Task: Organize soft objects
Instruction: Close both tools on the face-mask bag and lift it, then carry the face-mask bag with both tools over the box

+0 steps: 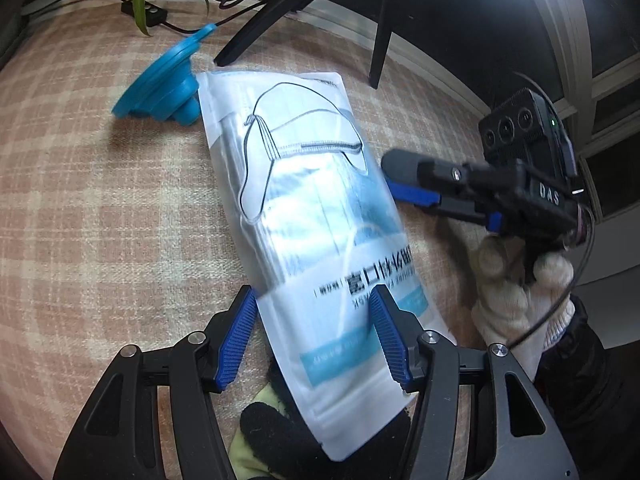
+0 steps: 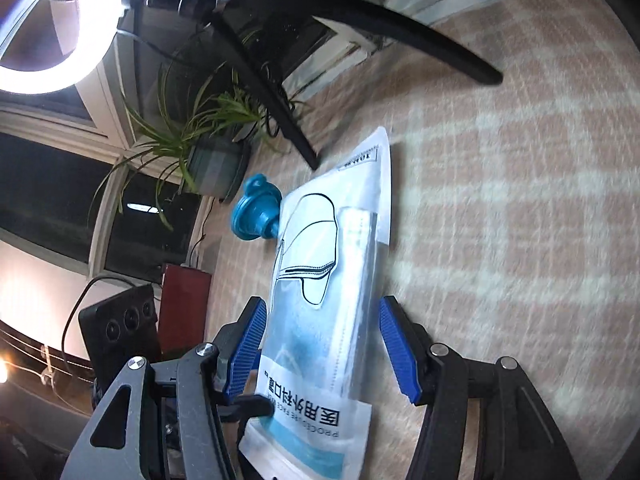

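Glossy plastic mask pack (image 1: 316, 216) on matt woven checked cloth (image 1: 100, 208).

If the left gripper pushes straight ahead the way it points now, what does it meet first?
The left gripper is open around the near end of the face mask packet, so it would slide along that packet first. Past the packet's far end sits the blue silicone funnel, slightly left of the line; depth is uncertain.

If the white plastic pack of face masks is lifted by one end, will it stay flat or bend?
The white plastic pack of face masks would probably sag, since its glossy film looks thin and soft. It may also slip, and likely weighs little.
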`<action>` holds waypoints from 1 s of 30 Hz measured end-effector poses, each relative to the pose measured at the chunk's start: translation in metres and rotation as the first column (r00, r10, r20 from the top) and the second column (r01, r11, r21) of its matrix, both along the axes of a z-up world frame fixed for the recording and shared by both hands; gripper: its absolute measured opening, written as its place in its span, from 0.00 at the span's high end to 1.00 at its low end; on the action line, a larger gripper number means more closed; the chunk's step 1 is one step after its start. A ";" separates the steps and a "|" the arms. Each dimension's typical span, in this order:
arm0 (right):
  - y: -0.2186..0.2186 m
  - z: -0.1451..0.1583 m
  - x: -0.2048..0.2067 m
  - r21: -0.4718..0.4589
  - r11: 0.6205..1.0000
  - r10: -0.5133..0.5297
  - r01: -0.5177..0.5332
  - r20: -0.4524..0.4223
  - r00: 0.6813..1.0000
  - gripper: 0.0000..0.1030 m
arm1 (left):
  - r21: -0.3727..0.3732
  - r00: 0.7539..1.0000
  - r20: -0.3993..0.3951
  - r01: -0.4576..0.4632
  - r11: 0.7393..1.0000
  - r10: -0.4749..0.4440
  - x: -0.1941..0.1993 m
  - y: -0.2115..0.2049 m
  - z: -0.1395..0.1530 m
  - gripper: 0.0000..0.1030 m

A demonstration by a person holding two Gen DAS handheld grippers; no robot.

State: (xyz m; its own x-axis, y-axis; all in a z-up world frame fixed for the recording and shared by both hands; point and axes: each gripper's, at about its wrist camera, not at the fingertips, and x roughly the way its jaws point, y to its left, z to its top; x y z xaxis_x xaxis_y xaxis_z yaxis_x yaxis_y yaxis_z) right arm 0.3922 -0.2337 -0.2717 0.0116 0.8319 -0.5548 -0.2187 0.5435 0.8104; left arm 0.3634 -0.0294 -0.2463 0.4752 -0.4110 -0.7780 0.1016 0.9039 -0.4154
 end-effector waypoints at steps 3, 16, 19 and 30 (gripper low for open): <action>0.004 0.000 -0.008 -0.022 1.000 0.004 -0.004 0.007 1.000 0.56 | -0.003 1.000 0.006 -0.010 1.000 0.010 -0.001 -0.001 -0.002 0.46; -0.007 0.002 -0.019 -0.066 0.998 -0.021 0.020 -0.020 1.000 0.65 | 0.010 0.998 0.060 -0.037 0.999 0.037 -0.011 0.003 0.013 0.59; -0.005 0.008 -0.025 -0.070 0.997 -0.040 0.038 -0.021 0.999 0.66 | 0.000 0.997 0.067 -0.042 0.999 0.042 -0.016 0.004 0.017 0.59; -0.002 0.055 -0.058 -0.082 0.994 -0.071 0.074 0.031 0.997 0.66 | -0.008 0.994 0.107 -0.012 1.000 0.013 -0.059 0.004 0.048 0.59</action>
State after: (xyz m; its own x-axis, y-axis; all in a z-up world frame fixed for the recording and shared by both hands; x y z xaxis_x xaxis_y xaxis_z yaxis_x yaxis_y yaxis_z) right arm 0.3343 -0.2360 -0.2162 0.0869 0.7793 -0.6206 -0.1985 0.6240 0.7558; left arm 0.3047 -0.0256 -0.1979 0.5607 -0.4102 -0.7192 0.1347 0.9023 -0.4096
